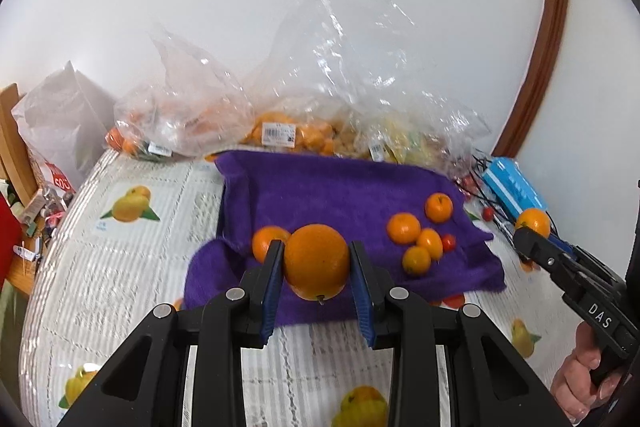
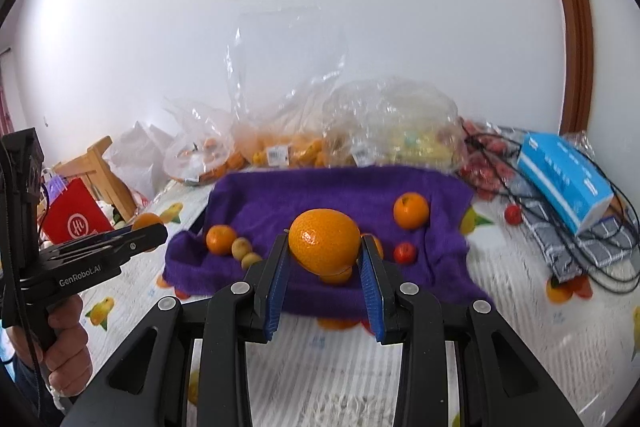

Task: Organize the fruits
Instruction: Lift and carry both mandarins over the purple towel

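In the left wrist view my left gripper is shut on a large orange, held above the near edge of a purple towel. Several smaller oranges and a small red fruit lie on the towel's right half, and one orange sits behind the left finger. In the right wrist view my right gripper is shut on a mandarin over the same towel. Each gripper shows in the other's view, the right gripper with its mandarin and the left gripper with its orange.
Clear plastic bags of fruit stand along the wall behind the towel. A blue box, black cables and loose red fruits lie at the right. A red bag and a wooden chair are at the left. A person's hand holds each handle.
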Demonstrator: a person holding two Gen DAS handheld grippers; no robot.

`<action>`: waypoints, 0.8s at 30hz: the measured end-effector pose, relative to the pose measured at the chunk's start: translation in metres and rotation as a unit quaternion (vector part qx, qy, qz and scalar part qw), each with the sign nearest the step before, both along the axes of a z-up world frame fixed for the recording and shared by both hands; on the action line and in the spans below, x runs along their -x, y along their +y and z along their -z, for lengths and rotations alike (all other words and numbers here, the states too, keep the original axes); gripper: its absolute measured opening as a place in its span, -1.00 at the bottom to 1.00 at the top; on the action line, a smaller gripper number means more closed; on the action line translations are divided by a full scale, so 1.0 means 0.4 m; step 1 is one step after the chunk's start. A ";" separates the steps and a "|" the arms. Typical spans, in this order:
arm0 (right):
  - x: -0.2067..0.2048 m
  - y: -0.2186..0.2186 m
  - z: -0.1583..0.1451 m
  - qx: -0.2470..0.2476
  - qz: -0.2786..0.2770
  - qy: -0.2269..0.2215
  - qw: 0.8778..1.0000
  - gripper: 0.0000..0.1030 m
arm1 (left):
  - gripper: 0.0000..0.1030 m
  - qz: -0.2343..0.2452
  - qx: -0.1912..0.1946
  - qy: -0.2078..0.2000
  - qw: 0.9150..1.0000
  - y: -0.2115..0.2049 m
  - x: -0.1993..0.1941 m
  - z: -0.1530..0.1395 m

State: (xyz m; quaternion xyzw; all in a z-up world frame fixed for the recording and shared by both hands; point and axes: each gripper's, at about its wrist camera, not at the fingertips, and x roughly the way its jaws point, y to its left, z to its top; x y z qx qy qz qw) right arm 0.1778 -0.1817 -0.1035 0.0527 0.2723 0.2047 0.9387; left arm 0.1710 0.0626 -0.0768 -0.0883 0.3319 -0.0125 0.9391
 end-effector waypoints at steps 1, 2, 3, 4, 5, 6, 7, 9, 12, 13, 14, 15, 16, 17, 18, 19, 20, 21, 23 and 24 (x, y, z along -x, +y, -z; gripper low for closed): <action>-0.006 0.002 -0.006 0.000 0.000 -0.003 1.000 -0.33 | -0.41 -0.003 -0.001 -0.002 1.000 0.004 -0.007 -0.004; -0.012 0.004 -0.012 0.001 0.001 -0.007 1.000 -0.33 | -0.41 -0.005 -0.001 -0.005 1.000 0.008 -0.014 -0.008; -0.019 0.005 -0.017 0.001 0.003 -0.010 1.000 -0.33 | -0.41 -0.008 -0.001 -0.007 1.000 0.012 -0.023 -0.012; -0.030 0.007 -0.025 0.000 0.006 -0.013 1.000 -0.33 | -0.41 -0.011 -0.001 -0.008 1.000 0.015 -0.030 -0.015; -0.039 0.008 -0.029 -0.001 0.007 -0.014 1.000 -0.33 | -0.41 -0.015 0.001 -0.010 1.000 0.020 -0.042 -0.020; -0.047 0.007 -0.033 -0.003 0.008 -0.015 1.000 -0.33 | -0.41 -0.017 0.004 -0.011 1.000 0.022 -0.049 -0.022; -0.061 0.008 -0.039 -0.006 0.010 -0.014 1.000 -0.33 | -0.41 -0.019 0.008 -0.014 1.000 0.024 -0.057 -0.026; -0.080 0.011 -0.051 -0.009 0.015 -0.016 1.000 -0.33 | -0.41 -0.023 0.011 -0.022 0.999 0.022 -0.073 -0.031; -0.115 0.014 -0.067 -0.017 0.017 -0.023 0.999 -0.33 | -0.41 -0.028 0.011 -0.033 0.999 0.009 -0.107 -0.029; -0.131 0.017 -0.067 -0.018 0.020 -0.023 0.999 -0.33 | -0.41 -0.029 0.013 -0.035 0.999 0.004 -0.120 -0.025; -0.141 0.019 -0.063 -0.017 0.022 -0.023 0.999 -0.33 | -0.41 -0.032 0.017 -0.034 0.999 0.000 -0.140 -0.014; -0.152 0.020 -0.056 -0.016 0.025 -0.022 0.999 -0.33 | -0.41 -0.032 0.019 -0.031 0.999 -0.002 -0.153 -0.005; -0.168 0.019 -0.040 -0.020 0.026 -0.019 0.999 -0.33 | -0.41 -0.031 0.020 -0.026 0.999 -0.007 -0.171 0.011; -0.176 0.017 -0.027 -0.024 0.027 -0.015 0.999 -0.33 | -0.41 -0.033 0.020 -0.024 0.999 -0.010 -0.182 0.024; -0.187 0.015 -0.011 -0.029 0.029 -0.009 0.999 -0.33 | -0.41 -0.033 0.022 -0.021 0.999 -0.012 -0.192 0.042; -0.201 0.013 0.015 -0.033 0.030 0.001 0.999 -0.33 | -0.41 -0.032 0.028 -0.019 0.999 -0.014 -0.199 0.063; -0.209 0.012 0.031 -0.031 0.030 0.008 0.999 -0.33 | -0.41 -0.032 0.033 -0.018 0.999 -0.014 -0.202 0.078; -0.216 0.013 0.049 -0.021 0.032 0.016 0.999 -0.33 | -0.41 -0.033 0.038 -0.014 0.999 -0.015 -0.204 0.096; -0.219 0.007 0.073 -0.012 0.033 0.018 0.999 -0.33 | -0.41 -0.030 0.037 -0.009 0.999 -0.016 -0.203 0.116; -0.221 0.003 0.082 -0.014 0.033 0.022 0.999 -0.33 | -0.41 -0.031 0.034 -0.013 0.999 -0.016 -0.199 0.123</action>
